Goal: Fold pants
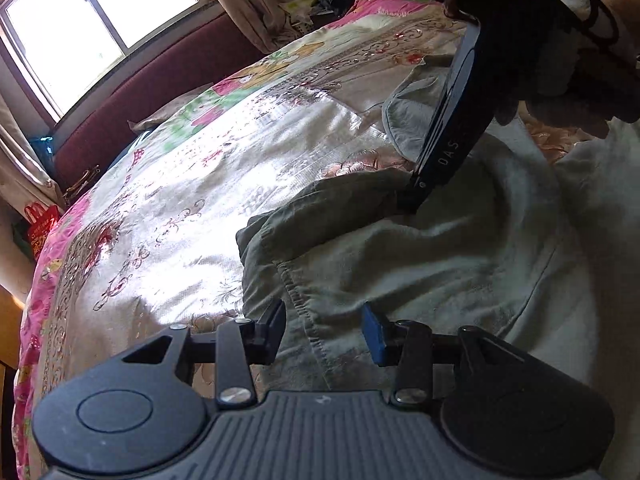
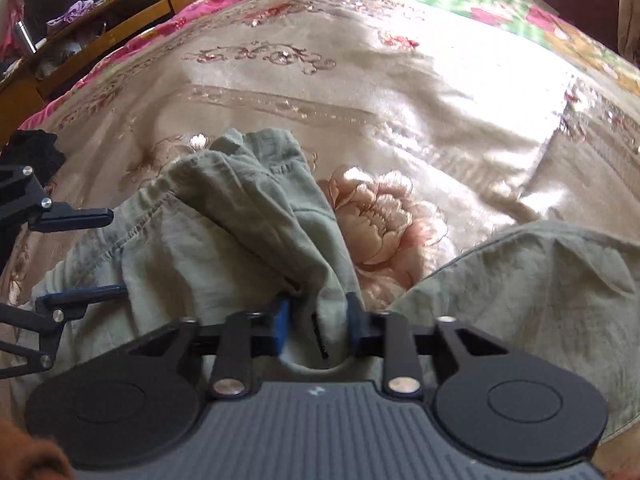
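Now the pants (image 2: 240,232), bunched on the bed (image 2: 400,92), are clamped at six o'clock by the right gripper (image 2: 318,328), while the left gripper (image 1: 324,328), jaws parted, is best closed on the seam before lifting.

Shiny floral bedspread (image 1: 168,184), sunlit window (image 1: 96,12), beige curtain (image 1: 244,4), wooden shelf (image 2: 120,12)

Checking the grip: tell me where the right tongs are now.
Right tongs pinch a fold of the green pants low in the right wrist view, beside the bedspread's peony.
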The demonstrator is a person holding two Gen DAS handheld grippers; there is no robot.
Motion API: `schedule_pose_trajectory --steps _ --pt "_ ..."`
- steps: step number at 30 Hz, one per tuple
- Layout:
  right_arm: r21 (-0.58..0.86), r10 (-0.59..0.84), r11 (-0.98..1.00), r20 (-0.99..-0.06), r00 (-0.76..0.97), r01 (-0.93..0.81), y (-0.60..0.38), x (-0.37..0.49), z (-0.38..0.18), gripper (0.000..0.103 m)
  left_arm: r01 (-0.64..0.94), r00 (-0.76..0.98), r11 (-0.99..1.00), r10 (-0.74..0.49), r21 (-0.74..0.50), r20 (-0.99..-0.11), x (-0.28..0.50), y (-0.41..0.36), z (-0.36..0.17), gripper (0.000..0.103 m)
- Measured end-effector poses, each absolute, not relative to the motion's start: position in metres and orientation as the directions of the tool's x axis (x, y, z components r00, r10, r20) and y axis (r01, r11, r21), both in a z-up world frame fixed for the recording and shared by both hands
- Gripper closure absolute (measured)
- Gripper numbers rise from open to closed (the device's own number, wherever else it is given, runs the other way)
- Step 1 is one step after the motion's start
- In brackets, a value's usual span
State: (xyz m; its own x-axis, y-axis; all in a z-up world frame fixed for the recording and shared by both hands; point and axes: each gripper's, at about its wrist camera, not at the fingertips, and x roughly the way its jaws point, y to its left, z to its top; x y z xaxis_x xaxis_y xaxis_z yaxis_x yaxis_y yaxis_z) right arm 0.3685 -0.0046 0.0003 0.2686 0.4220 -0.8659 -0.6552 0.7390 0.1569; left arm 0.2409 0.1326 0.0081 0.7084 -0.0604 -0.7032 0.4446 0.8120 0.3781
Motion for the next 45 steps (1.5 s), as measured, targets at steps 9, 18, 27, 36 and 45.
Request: schedule_pose_trajectory --steps 9,18,27,36,45 --pt "0.031 0.562 0.598 -0.729 0.391 -0.801 -0.005 0.254 0.087 0.098 0.399 0.785 0.805 -0.054 0.439 -0.617 0.194 0.135 0.046 0.045" --pt "-0.182 0.513 0.366 -0.779 0.361 -0.912 0.022 0.115 0.047 0.096 0.466 0.74 0.785 -0.093 0.409 -0.666 0.108 0.142 0.047 0.04" --pt "-0.211 0.47 0.38 -0.795 0.384 -0.901 0.014 0.101 0.023 0.088 0.474 0.74 0.791 -0.119 0.387 -0.662 0.111 0.144 0.047 0.021" --pt "-0.182 0.449 0.5 -0.781 0.434 -0.846 -0.005 0.133 0.042 0.083 0.452 0.642 0.867 -0.15 0.213 -0.752 0.137 0.169 0.018 0.028" --pt "-0.271 0.369 0.541 -0.774 0.514 -0.796 -0.024 0.159 0.047 0.077 0.447 0.613 0.877 -0.159 0.174 -0.774 0.136 0.176 0.008 0.079"
